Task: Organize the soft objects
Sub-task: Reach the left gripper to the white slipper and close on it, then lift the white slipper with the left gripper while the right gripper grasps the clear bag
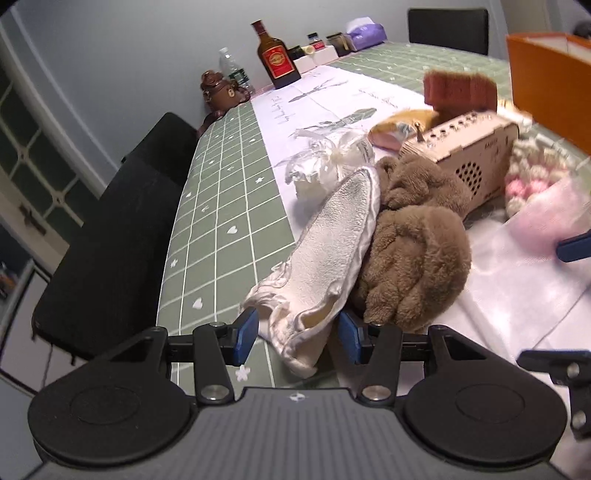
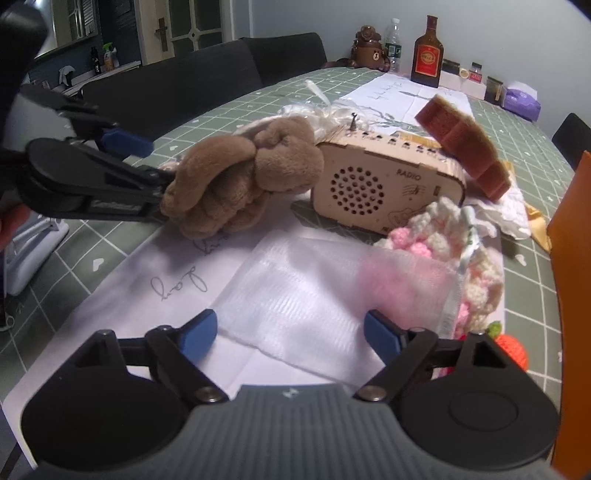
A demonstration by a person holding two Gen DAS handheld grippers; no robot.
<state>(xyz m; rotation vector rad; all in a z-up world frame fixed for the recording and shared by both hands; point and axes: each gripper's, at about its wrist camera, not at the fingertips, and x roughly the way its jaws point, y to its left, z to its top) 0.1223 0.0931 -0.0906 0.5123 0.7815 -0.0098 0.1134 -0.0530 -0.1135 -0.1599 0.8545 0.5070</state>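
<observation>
In the left wrist view a white satin-edged cloth pouch lies between the fingers of my left gripper, whose jaws stand open around its near end. A brown plush toy lies against its right side; it also shows in the right wrist view. My right gripper is open, its fingers on either side of a white mesh bag on the white cloth. A pink and cream crocheted piece lies beside the bag. A brown sponge leans on the wooden radio.
An orange box stands at the right. A brown bottle, a water bottle, jars and a purple tissue pack line the far edge. Black chairs stand along the table's left side. A red crocheted strawberry lies near my right finger.
</observation>
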